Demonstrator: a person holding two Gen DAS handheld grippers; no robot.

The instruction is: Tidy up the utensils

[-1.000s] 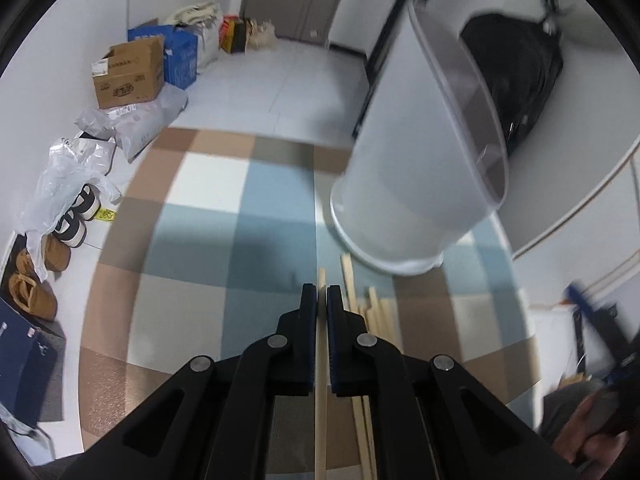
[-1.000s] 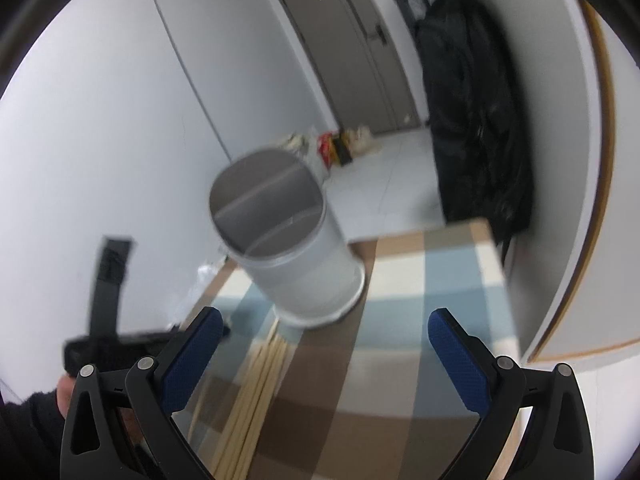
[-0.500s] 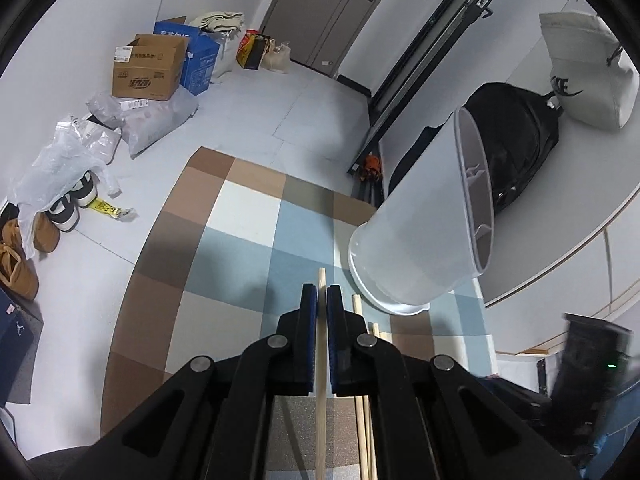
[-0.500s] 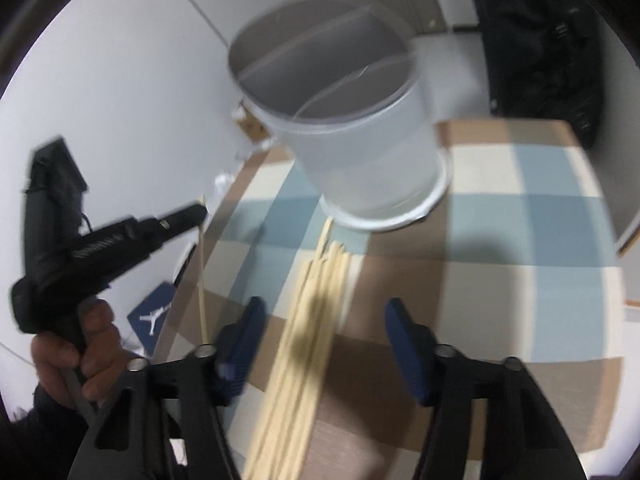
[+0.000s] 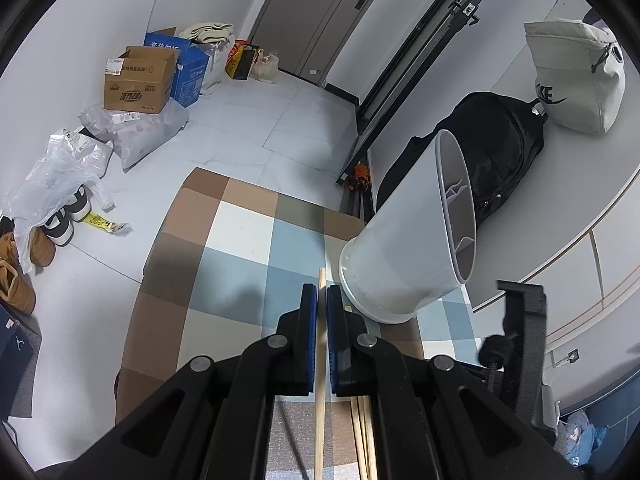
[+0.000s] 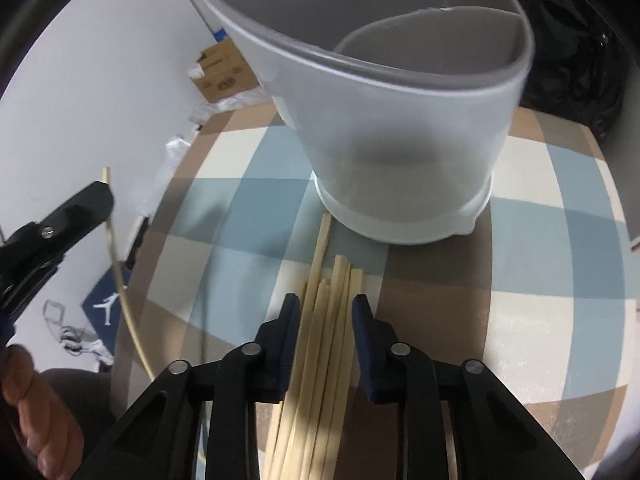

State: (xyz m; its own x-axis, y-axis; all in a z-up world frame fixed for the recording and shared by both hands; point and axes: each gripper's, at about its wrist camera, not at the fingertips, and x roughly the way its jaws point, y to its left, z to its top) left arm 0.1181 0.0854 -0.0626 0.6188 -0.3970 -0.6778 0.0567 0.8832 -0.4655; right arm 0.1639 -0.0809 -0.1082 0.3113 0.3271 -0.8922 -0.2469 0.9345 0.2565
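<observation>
My left gripper is shut on a single wooden chopstick and holds it raised above the checked tablecloth. It also shows in the right wrist view, chopstick in it. A white divided utensil holder stands on the table; it fills the top of the right wrist view. My right gripper is low over a bundle of several chopsticks lying in front of the holder, its jaws partly closed, straddling the bundle.
The round table edge drops to a tiled floor with cardboard boxes, bags and shoes. A black backpack and a white bag are behind the holder.
My left gripper has risen with the chopstick. My right gripper has dropped and moved forward over the bundle, and its jaws have narrowed around it.
</observation>
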